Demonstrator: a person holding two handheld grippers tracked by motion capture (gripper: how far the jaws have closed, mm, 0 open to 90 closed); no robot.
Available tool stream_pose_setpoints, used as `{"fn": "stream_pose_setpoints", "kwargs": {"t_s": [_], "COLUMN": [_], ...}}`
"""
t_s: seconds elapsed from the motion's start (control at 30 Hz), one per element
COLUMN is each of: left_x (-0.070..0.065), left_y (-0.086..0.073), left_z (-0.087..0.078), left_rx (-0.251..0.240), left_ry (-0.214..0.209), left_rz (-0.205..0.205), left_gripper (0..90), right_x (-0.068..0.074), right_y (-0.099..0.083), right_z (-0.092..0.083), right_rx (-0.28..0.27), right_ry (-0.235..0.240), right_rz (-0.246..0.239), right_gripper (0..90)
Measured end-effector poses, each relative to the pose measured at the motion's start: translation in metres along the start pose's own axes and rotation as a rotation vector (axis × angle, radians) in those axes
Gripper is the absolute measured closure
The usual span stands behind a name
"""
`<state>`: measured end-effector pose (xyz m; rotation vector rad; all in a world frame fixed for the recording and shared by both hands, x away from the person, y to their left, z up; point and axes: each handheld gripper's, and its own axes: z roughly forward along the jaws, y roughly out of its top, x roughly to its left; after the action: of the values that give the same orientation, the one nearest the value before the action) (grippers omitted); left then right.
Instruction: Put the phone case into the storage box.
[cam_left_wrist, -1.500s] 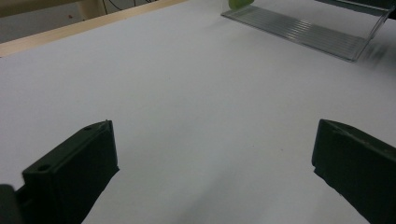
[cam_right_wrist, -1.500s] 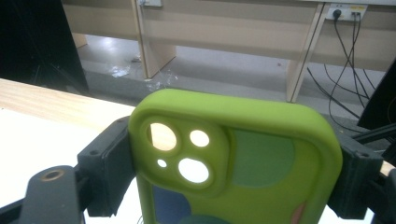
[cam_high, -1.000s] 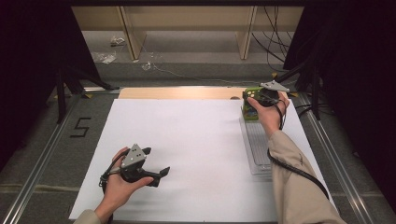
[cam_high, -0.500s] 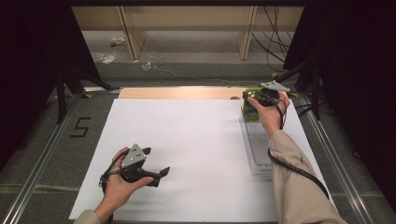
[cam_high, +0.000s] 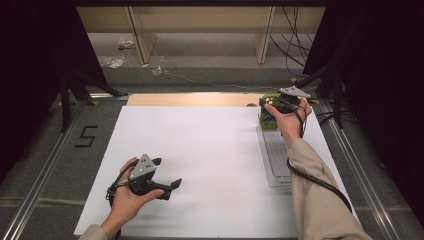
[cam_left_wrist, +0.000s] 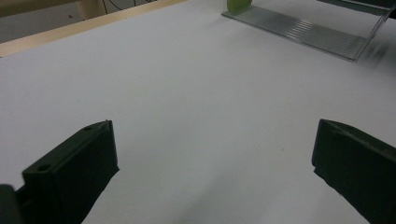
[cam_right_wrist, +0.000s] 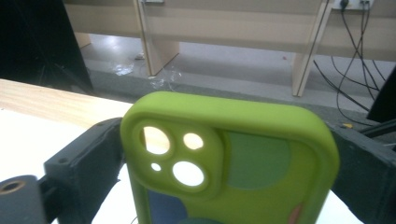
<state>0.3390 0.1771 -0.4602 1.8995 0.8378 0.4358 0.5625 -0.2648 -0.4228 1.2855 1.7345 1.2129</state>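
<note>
light: even, from overhead, white table sheet (cam_high: 210, 150) bright | surrounds: left and right sides dark | shadows: soft, faint | blur: green phone case (cam_right_wrist: 233, 163) soft up close; far clear rack (cam_left_wrist: 303, 30) slightly smeared

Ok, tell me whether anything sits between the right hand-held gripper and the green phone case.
Nothing visible does. The green phone case stands upright between the jaws of the right hand-held gripper, at the far end of the clear ribbed stand. The jaws have just been opening and flank its sides; whether they press it I cannot tell.
</note>
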Motion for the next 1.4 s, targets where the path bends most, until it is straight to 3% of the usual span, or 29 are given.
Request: {"fn": "stream_pose_setpoints", "kwargs": {"t_s": [0.57,1.4], "left_x": [0.000,0.000], "left_y": [0.000,0.001], "left_z": [0.000,-0.001], "left_rx": [-0.002,-0.009], "left_ry": [0.001,0.008], "left_rz": [-0.002,-0.007], "left_gripper": [0.0,0.0], "right_x": [0.006,0.017], "right_y": [0.003,-0.001], "right_z": [-0.013,-0.050], "right_rx": [-0.014,0.002], "right_ry": [-0.010,-0.003], "right_rz": [0.005,0.005], "right_gripper": [3.0,6.9]}}
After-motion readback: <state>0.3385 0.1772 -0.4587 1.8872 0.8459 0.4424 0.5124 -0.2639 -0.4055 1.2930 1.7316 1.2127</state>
